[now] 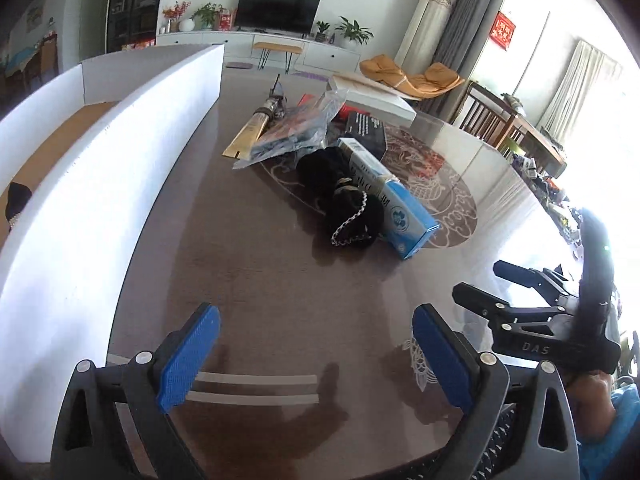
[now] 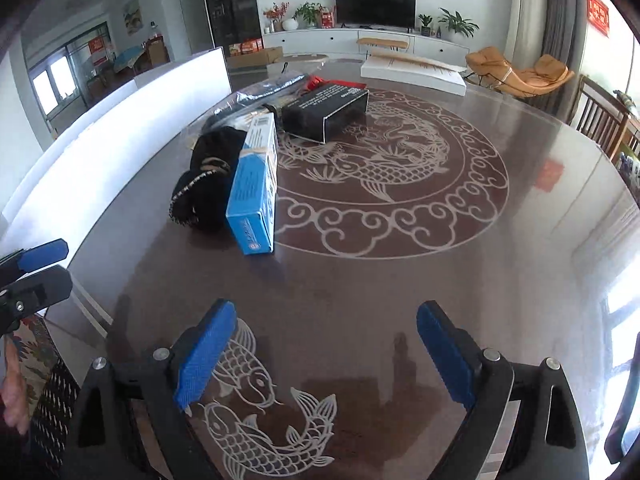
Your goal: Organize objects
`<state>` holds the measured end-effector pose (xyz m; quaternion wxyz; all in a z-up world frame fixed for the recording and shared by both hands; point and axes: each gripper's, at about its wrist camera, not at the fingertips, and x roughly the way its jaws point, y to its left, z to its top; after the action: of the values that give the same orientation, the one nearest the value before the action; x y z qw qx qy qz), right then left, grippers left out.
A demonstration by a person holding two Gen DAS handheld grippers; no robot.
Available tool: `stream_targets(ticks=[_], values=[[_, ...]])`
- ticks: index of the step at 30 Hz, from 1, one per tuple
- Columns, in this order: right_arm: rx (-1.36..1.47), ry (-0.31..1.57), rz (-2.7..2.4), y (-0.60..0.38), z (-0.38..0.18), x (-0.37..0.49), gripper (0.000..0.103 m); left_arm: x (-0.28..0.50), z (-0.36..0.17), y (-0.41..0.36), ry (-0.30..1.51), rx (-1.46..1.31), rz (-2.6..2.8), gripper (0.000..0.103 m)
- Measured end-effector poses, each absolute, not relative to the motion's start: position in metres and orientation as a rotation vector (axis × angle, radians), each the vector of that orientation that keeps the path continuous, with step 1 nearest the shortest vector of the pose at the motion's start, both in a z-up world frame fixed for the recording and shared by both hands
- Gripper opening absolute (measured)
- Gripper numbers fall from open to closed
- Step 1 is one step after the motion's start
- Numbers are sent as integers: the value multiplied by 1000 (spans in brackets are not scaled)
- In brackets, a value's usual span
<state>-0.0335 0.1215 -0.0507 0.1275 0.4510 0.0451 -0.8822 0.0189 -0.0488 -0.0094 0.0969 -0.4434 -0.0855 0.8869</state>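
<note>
A pile lies on the dark round table (image 1: 256, 288) (image 2: 360, 288): a blue carton (image 1: 394, 204) (image 2: 254, 188), a black fabric item with white trim (image 1: 344, 208) (image 2: 206, 178), a black box (image 1: 366, 128) (image 2: 326, 110) and a clear plastic bag (image 1: 292, 128) (image 2: 256, 94). My left gripper (image 1: 316, 356) hangs open above bare tabletop, well short of the pile, with nothing between its blue pads. My right gripper (image 2: 326, 356) is likewise open and empty over the fish pattern near the table's front edge. Each gripper also shows at the edge of the other's view.
A long white open box (image 1: 120, 168) (image 2: 120, 120) stands along the left of the table, its brown floor (image 1: 52, 152) holding a dark item. A flat white box (image 1: 372, 96) (image 2: 416, 68) lies at the far side. Wooden chairs (image 2: 604, 120) stand to the right.
</note>
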Motion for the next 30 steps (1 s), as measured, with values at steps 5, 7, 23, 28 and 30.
stream_targets(ticks=[5,7,23,28,30], values=[[1352,243,-2540,106,-65,-47,93,-12,-32,-46,-119,-1382,2679,98],[1341,239,-2524,97,-67,-50,93,-19,-38,-46,-76,-1396,2687,98],[1360,164,-2618,91,-73,-118,103,-86,-48,-25,30,-1424,2758,103],[1370,138,-2657,90,-73,-114,103,-106,-46,-23,29,-1422,2756,103],[1369,138,-2658,90,-73,-114,103,-107,-46,-23,30,-1422,2756,103]])
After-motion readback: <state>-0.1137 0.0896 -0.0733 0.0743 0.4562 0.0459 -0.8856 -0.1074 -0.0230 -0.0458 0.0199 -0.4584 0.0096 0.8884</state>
